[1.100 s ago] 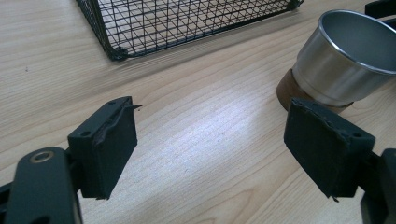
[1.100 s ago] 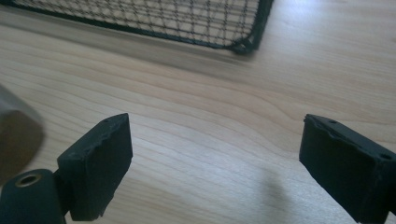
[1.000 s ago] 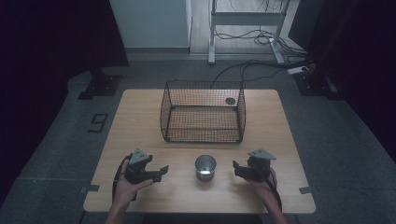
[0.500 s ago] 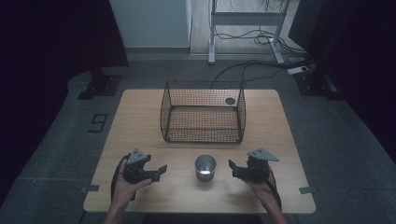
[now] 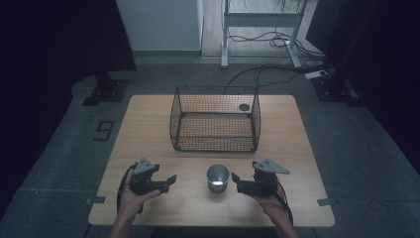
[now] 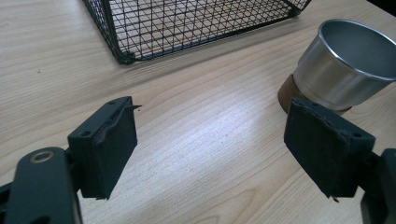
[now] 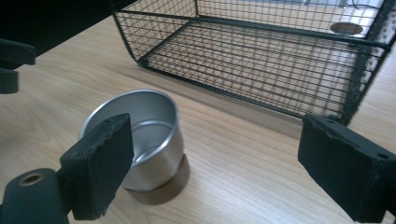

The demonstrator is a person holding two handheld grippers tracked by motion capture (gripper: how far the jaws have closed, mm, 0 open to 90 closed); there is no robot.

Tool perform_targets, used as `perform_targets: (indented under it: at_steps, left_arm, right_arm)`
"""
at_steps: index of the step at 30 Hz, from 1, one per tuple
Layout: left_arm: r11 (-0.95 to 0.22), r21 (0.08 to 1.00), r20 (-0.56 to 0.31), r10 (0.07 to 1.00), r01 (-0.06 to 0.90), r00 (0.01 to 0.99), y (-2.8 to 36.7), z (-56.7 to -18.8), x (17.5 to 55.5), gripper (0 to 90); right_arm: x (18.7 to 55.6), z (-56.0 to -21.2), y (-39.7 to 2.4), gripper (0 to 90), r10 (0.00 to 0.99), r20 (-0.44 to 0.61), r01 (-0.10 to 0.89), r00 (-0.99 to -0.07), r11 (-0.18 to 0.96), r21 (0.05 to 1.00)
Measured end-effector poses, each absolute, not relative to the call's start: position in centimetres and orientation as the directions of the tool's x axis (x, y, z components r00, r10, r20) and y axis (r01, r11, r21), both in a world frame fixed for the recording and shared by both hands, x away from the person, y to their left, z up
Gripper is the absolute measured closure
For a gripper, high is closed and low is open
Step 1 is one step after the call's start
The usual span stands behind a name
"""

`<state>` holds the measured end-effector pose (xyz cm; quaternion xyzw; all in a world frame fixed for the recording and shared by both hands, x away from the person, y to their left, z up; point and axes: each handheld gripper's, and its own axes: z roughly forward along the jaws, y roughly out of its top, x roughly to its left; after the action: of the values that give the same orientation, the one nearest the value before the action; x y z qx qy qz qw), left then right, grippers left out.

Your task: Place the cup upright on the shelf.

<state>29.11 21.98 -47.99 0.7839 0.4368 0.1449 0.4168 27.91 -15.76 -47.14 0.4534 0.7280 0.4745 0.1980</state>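
My left gripper (image 5: pixel 167 182) has its jaws spread wide, holding nothing, padded faces above the pale wood-grain worktop (image 5: pixel 148 129). My right gripper (image 5: pixel 236 180) is equally released and empty. Between them, near the front edge, stands a round brushed-metal cup (image 5: pixel 218 177) on a brown base, with a black wire basket (image 5: pixel 215 119) behind it.
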Motion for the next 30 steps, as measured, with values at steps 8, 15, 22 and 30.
perform_targets:
  at_steps: [8, 15, 22, 30]
  left_arm:
    - [-0.275, 0.781, -0.143, 0.796, 0.561, 0.589, 21.8, -47.9, 29.0, 17.3]
    - [-0.265, 0.781, -0.146, 0.803, 0.565, 0.578, 22.3, -47.9, 29.1, 17.3]
    - [-0.258, 0.784, -0.151, 0.803, 0.565, 0.577, 22.3, -47.8, 29.1, 17.3]
    - [-0.255, 0.788, -0.148, 0.805, 0.561, 0.574, 22.5, -47.6, 29.0, 17.3]
  right_arm:
    - [28.3, -46.4, -14.2, 10.5, 0.817, 0.176, 0.474, -0.549, 0.131, 0.871]
    - [29.1, -46.6, -12.6, 9.8, 0.806, 0.179, 0.48, -0.565, 0.144, 0.866]
    - [30.3, -46.6, -11.0, 9.2, 0.793, 0.204, 0.496, -0.574, 0.138, 0.857]
    - [30.1, -48.3, -10.2, 8.6, 0.789, 0.191, 0.509, -0.584, 0.173, 0.843]
